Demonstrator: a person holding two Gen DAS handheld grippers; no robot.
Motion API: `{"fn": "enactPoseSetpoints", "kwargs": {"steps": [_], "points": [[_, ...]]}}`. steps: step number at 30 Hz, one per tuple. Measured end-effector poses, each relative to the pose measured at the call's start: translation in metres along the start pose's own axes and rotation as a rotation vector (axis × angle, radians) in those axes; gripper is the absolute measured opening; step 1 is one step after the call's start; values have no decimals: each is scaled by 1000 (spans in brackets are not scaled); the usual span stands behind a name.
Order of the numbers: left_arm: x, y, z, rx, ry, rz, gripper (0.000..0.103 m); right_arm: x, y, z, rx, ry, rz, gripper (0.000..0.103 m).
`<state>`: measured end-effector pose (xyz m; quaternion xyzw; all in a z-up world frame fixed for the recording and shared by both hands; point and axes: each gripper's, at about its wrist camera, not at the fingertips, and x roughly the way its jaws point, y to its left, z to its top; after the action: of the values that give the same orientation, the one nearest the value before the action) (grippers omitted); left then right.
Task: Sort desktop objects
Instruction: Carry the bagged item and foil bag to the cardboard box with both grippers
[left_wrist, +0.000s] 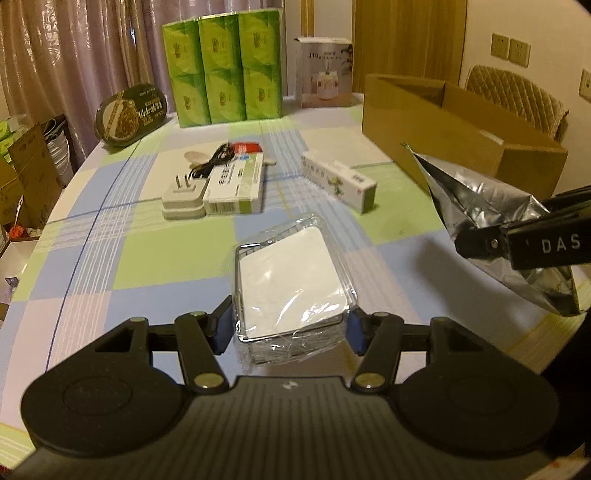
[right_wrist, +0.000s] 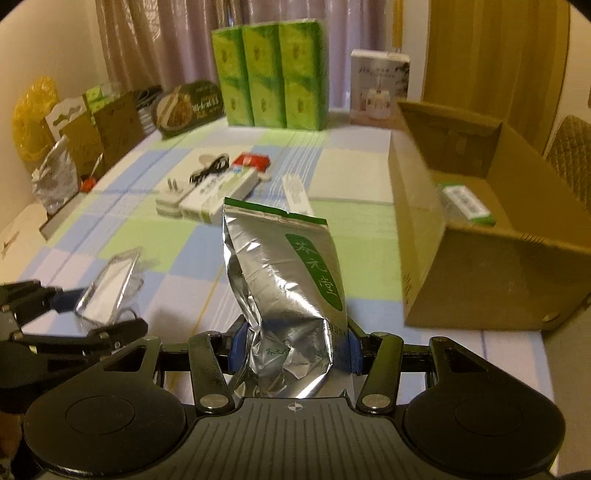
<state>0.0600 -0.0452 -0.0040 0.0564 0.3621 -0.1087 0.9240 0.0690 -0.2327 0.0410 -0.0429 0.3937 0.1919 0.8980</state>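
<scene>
Above the bench (left_wrist: 155, 258), both grippers carry loads. Left gripper (left_wrist: 290, 326): jaws clamped on the 2 side edges of a white square pack (left_wrist: 291, 280) in clear film, held clear of the cloth. Right gripper (right_wrist: 291, 349): jaws clamped on the lower part of a foil pouch (right_wrist: 284, 273), which stands upright with its sealed top free. Judged handling: the pack looks light and stiff, but the film is slick and wrinkled, so grip across the hard edges, not the loose wrap. The pouch is soft and crushable; it will sag and swing above the grip, and a low hold near the filled base gives most control. Excess pressure may crease the foil. An open carton (right_wrist: 480, 229) stands at the right of the bench and already holds 1 small box (right_wrist: 467, 205), so it is the probable destination. A charger (left_wrist: 183, 201), cable (left_wrist: 214, 162) and 2 long boxes (left_wrist: 236, 186) (left_wrist: 338, 181) lie unsorted mid-bench.
</scene>
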Motion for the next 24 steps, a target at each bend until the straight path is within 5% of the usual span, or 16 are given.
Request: {"fn": "enactPoseSetpoints", "kwargs": {"steps": [12,24], "points": [[-26,-21,66,10,-80,-26,54,-56,-33,57,51,-134,-20,48],[-10,-85,147,73,-145,-157,54,-63,-122,97,83,-183,-156,49]]}}
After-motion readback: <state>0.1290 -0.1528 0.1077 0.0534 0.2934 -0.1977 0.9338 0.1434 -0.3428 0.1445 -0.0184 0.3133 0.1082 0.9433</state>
